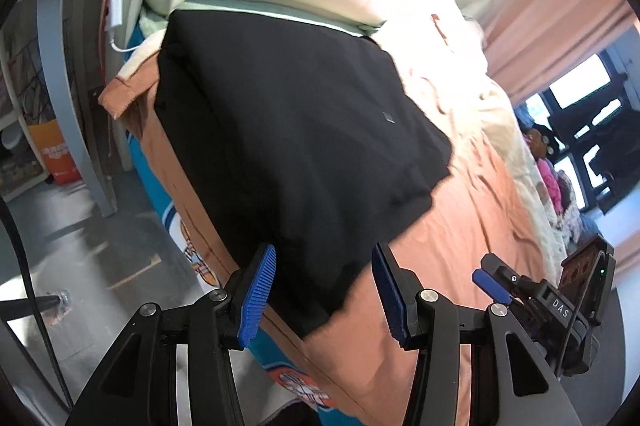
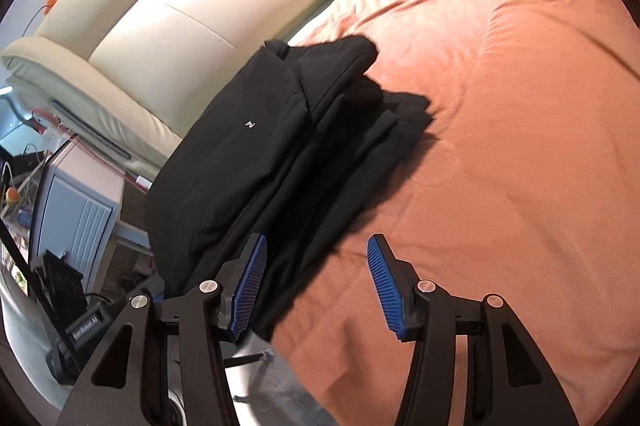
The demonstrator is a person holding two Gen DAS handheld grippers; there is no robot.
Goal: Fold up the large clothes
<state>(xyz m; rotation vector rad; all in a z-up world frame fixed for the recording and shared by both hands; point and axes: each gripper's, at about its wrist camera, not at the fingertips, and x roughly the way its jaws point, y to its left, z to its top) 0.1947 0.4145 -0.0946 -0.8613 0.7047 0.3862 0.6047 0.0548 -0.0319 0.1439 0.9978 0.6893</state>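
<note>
I see the folded black garment (image 2: 280,154) lying on the orange bedspread (image 2: 500,146) near the bed's edge, with my left gripper (image 1: 324,290) and right gripper (image 2: 316,286) both spread, holding nothing.

My fingertips (image 2: 250,290) wear ribbed blue rubber-like pads on matt black plastic. The black garment (image 2: 256,146) is smooth matt cloth; the orange bedsheet (image 2: 500,146) is wrinkled cloth.

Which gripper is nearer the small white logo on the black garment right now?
Hard to call; neither touches it. The left gripper and right gripper both hang open at the black garment near edge, with the logo well ahead.
</note>
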